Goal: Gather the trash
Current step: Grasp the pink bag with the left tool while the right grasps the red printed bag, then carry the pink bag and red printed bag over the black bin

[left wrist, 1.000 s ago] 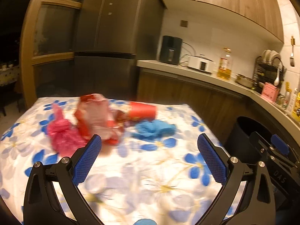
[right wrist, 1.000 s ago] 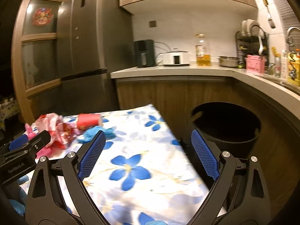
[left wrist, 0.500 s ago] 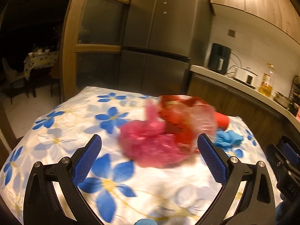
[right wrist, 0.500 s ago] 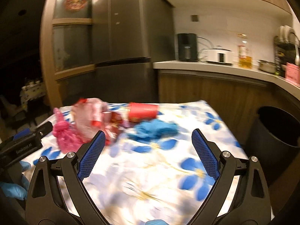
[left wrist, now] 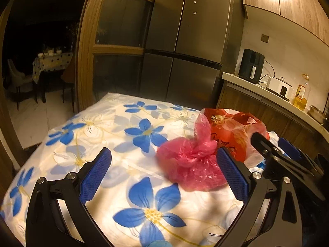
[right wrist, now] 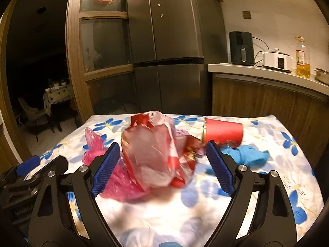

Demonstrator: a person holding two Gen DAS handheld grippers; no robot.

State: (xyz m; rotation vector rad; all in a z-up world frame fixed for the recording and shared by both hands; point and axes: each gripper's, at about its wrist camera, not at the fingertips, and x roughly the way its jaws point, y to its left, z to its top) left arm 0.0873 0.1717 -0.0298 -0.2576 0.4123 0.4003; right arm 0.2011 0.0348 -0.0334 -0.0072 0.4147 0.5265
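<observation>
While the red-and-white bag lies crumpled on the flowered cloth, it sits between the pads of the right gripper, which have just been closing but stand apart from it, gripping nothing. Against it lies a knotted pink bag, just inside the right pad of the left gripper, jaws wide, empty. Beyond lie a red cup on its side and a blue glove.

Both grippers wide apart
</observation>
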